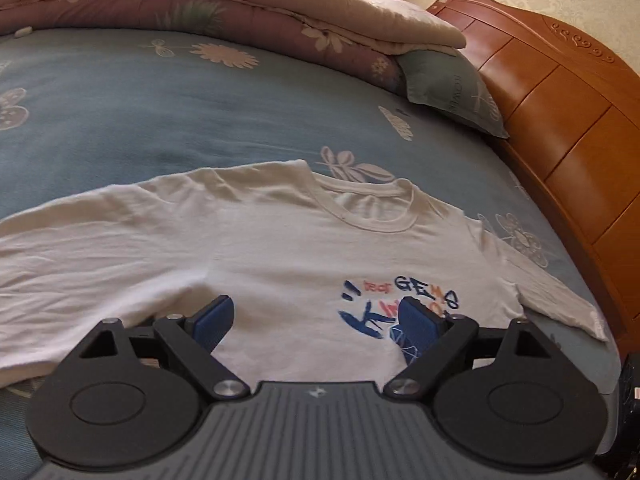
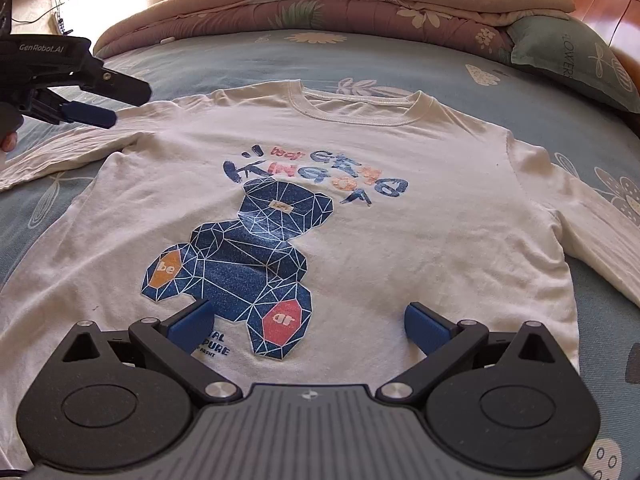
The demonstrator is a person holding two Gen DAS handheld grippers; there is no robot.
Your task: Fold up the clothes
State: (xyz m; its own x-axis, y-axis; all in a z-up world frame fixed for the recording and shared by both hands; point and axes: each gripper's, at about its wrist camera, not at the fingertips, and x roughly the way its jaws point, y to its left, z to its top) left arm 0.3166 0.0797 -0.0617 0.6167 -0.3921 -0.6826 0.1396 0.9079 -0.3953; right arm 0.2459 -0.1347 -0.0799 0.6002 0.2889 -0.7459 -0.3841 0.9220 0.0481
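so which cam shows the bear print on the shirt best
The right wrist view: the whole bear print lies flat and unobstructed on the shirt. The left wrist view catches only its lettering and top edge, partly behind a claw finger.

Soft matt cloth on the bed, glossy wood behind it, matt plastic in front.

The white long-sleeved cotton shirt [image 2: 420,208] is matt, finely creased knit with a ribbed collar; its blue bear print [image 2: 240,248] looks speckled and slightly worn. The blue flowered bedsheet [image 1: 120,112] is smooth, dull woven cloth, and the pink flowered quilt [image 1: 200,4] is padded and stitched. The orange wooden headboard [image 1: 560,128] is varnished and shiny, with carved scrolls. The left hand-held gripper [image 1: 318,316] and right hand-held gripper [image 2: 306,322] are matt black plastic with blue rubbery pads [image 2: 426,326], bright metal pivot pins and a ribbed grey body.
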